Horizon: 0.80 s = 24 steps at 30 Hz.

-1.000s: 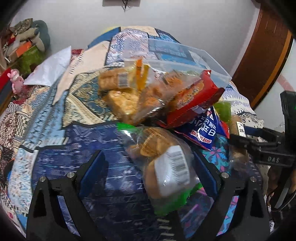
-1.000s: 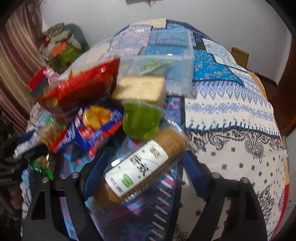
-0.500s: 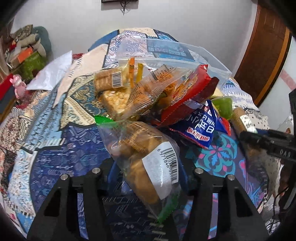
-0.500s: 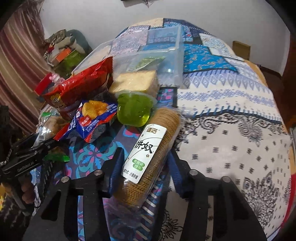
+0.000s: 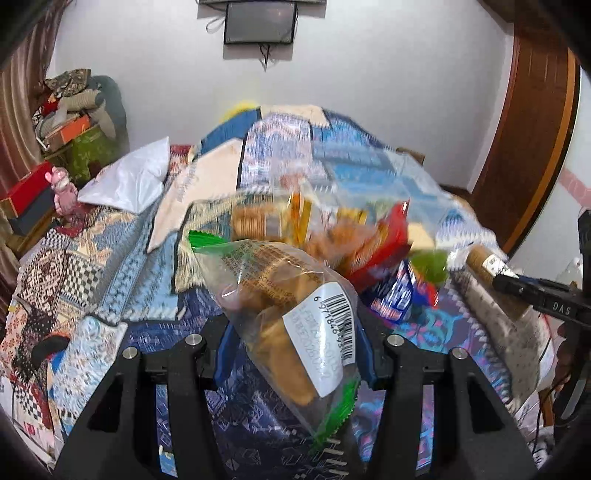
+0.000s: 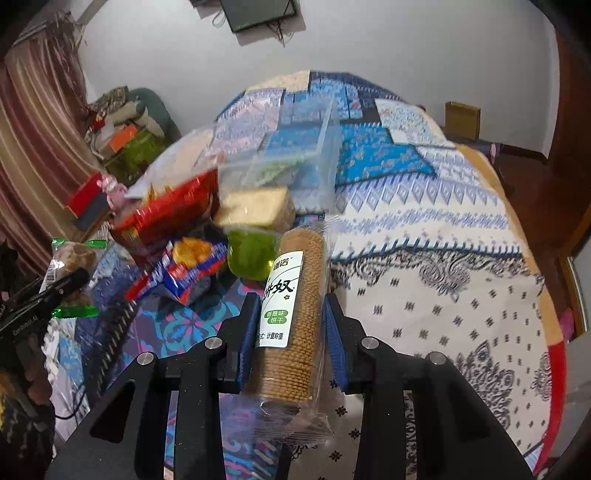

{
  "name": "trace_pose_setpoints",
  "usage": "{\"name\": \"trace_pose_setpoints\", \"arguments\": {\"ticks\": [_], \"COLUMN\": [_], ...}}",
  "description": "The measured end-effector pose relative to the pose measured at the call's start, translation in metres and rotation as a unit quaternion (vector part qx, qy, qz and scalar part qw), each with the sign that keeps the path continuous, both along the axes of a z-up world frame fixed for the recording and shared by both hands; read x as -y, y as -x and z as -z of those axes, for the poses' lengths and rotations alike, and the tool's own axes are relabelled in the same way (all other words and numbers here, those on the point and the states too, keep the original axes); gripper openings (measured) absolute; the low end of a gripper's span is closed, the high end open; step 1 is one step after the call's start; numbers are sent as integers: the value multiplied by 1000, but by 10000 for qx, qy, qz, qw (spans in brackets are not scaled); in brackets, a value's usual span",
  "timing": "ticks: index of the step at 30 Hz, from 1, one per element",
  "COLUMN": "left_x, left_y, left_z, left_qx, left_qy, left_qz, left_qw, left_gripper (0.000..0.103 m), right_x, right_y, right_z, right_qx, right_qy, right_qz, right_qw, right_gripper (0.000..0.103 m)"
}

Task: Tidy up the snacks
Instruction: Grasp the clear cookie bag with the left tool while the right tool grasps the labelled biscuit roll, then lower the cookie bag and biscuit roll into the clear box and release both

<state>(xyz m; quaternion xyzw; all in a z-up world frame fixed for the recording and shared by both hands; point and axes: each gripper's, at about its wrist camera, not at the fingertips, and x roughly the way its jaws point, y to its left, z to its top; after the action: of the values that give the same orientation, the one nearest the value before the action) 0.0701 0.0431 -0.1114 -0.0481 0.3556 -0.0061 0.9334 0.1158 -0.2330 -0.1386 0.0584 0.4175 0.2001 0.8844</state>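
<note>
Two grippers, two catches: the left gripper (image 5: 291, 339) has its blue pads pinched on a clear bag of pastries (image 5: 284, 314), held up off the patterned bedspread (image 5: 110, 266); the right gripper (image 6: 291, 332) is clamped on a biscuit sleeve (image 6: 295, 306), raised upright; behind both sits the snack pile (image 6: 177, 221) against the clear plastic bin (image 6: 295, 158).

A patterned quilt (image 6: 424, 236) covers the bed; a dark screen (image 5: 260, 22) hangs on the wall; a white pillow (image 5: 127, 181) lies beside piled clutter (image 5: 77, 122).
</note>
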Motion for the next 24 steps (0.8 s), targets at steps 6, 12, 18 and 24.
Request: {"name": "trace_pose_setpoints", "arguments": {"ticks": [6,12,18,24], "left_x": [2,7,11,20], "left_y": [-18,-47,-83,-124], "left_z": [-28,-47,-54,-47], "left_qx": [341,514,593,526], "left_qy": [-25,66,-12,-64], "left_qz": [70,171,222,404], "left_qw": [9994,9985,9980,9978], "left_gripper": [53,53,53,53], "right_x": [-4,-12,-28,-35], "right_y": [-3,-21,-52,-87], "right_z": [-34,-58,-66,-61], "right_qx": [449,808,958,900], "right_qy": [-138,-301,-300,-374], "right_qz": [-18,-92,-148,-110], "right_qw": [9989,9962,9948,9952], "right_gripper": [31,31,31,31]}}
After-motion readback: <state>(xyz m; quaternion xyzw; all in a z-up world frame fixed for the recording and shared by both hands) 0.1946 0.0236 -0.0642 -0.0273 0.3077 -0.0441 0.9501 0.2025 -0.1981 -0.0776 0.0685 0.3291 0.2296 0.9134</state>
